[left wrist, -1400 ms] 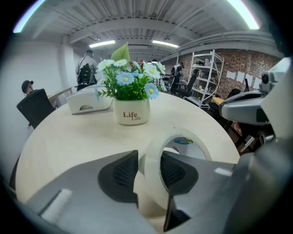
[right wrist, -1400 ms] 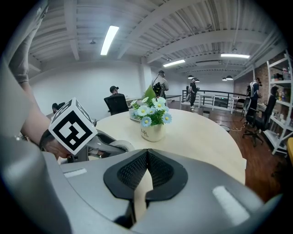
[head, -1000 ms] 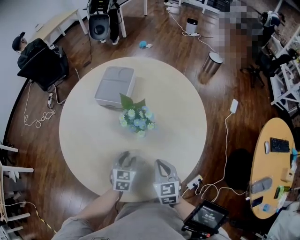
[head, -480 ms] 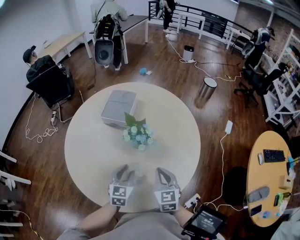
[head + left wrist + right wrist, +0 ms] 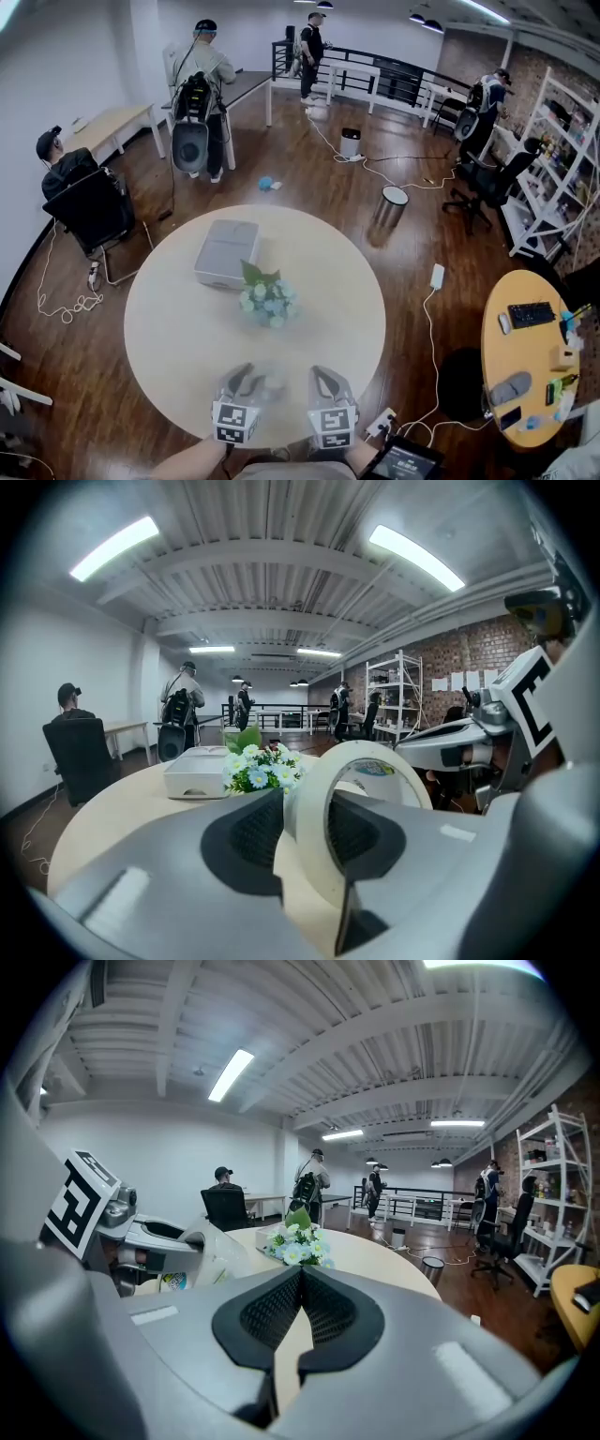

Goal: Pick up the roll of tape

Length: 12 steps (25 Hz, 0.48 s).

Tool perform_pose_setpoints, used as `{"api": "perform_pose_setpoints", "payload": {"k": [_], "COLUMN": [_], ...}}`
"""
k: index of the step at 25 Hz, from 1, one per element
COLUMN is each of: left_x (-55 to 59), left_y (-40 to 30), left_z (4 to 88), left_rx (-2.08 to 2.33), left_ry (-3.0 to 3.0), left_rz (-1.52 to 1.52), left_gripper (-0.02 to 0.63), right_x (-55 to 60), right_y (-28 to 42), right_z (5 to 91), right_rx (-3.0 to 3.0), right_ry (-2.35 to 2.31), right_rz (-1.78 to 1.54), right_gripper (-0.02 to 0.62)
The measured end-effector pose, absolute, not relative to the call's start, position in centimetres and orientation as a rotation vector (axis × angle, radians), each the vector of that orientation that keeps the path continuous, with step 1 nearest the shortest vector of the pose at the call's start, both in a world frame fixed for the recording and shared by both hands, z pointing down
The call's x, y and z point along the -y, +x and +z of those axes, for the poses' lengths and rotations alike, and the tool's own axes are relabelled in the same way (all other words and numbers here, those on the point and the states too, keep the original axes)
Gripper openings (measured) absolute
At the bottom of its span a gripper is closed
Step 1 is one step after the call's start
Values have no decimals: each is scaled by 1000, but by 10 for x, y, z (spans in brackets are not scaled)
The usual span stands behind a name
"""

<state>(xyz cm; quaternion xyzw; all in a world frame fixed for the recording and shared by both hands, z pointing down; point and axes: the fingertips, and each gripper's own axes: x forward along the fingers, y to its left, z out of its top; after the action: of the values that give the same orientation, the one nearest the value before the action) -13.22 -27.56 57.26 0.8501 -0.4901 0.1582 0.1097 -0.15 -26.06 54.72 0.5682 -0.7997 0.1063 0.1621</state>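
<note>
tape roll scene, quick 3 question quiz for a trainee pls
1. True or false: the right gripper has its jaws wide apart.
2. What does the left gripper hold? A a cup; B the roll of tape; C a marker.
3. What stands near the middle of the round table?
Key: 1 false, the right gripper's jaws are together and empty; 2 B; 3 the flowers.

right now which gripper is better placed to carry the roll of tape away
Left: the left gripper has its jaws clamped on the roll of tape. The right gripper has its jaws together, empty.
</note>
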Motion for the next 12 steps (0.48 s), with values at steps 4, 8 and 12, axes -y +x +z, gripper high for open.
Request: {"api": "perform_pose_setpoints", "payload": {"k": [4, 8, 12], "left_x": [267, 253, 231], "left_y": [-131, -133, -135], "left_z": [568, 560, 563], "left_rx": [1438, 1478, 1541], "left_ry": [2513, 2496, 2450], "left_rz": [446, 416, 388], "left_gripper": [121, 121, 121], "right_x": [252, 241, 222], "right_y": [0, -1, 3], "right_z": [545, 541, 534], "right_rx": [2281, 2310, 2357], "right_ry": [1638, 1622, 1592], "right_rz": [297, 280, 259], "right_gripper": [14, 14, 14]}}
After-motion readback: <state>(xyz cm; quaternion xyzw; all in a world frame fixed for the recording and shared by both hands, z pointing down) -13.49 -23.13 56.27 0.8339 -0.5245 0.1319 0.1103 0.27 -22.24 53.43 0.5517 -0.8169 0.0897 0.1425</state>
